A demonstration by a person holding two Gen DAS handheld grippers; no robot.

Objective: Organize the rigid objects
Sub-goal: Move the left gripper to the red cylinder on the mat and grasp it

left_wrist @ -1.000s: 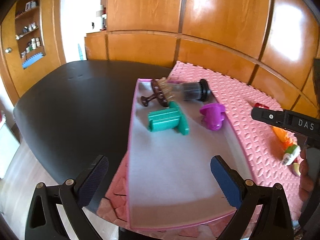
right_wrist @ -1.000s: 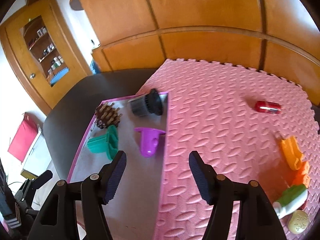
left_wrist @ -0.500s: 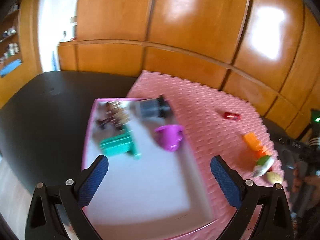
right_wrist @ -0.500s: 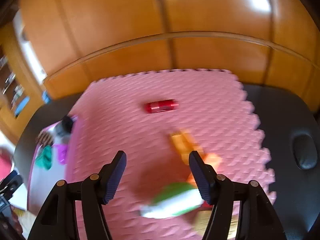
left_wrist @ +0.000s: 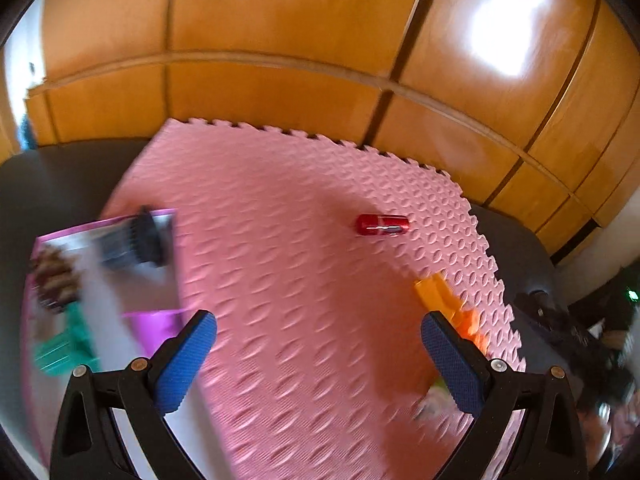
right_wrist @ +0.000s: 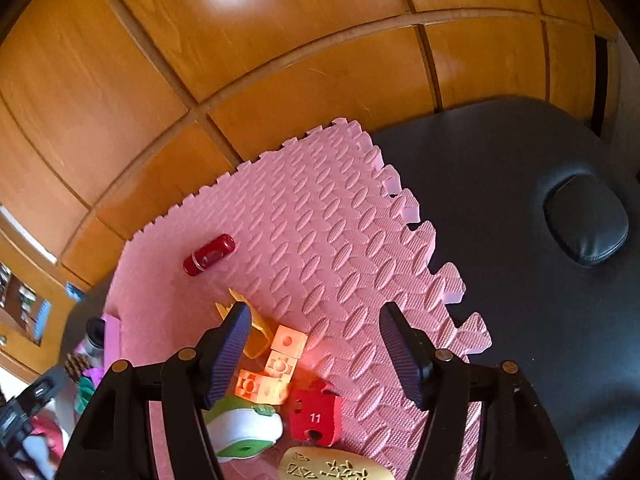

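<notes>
My left gripper [left_wrist: 318, 360] is open and empty over the pink foam mat [left_wrist: 304, 216]. A red capsule [left_wrist: 382, 225] lies ahead of it, and an orange piece [left_wrist: 440, 292] lies by the right fingertip. At the left is the pink-rimmed tray [left_wrist: 100, 222], blurred, holding a dark cylinder [left_wrist: 132, 236], a brown brush [left_wrist: 52, 280], a green piece [left_wrist: 64, 348] and a purple piece [left_wrist: 156, 328]. My right gripper [right_wrist: 314, 328] is open and empty above a cluster: orange blocks [right_wrist: 276, 364], a red block marked 11 [right_wrist: 314, 412], a green-and-white object [right_wrist: 244, 428] and a pale yellow oval [right_wrist: 336, 466]. The red capsule [right_wrist: 209, 255] lies further back on the left.
The mat [right_wrist: 340, 220] lies on a black table [right_wrist: 520, 260] with an oval padded bump [right_wrist: 586, 220] at the right. Wooden wall panels [left_wrist: 280, 20] stand close behind the table. The tray's corner [right_wrist: 112, 336] shows at the left edge of the right wrist view.
Both views have swung right, away from the tray and onto the mat. The right gripper has rolled and now hangs over the toy cluster. Both grippers stay open.
</notes>
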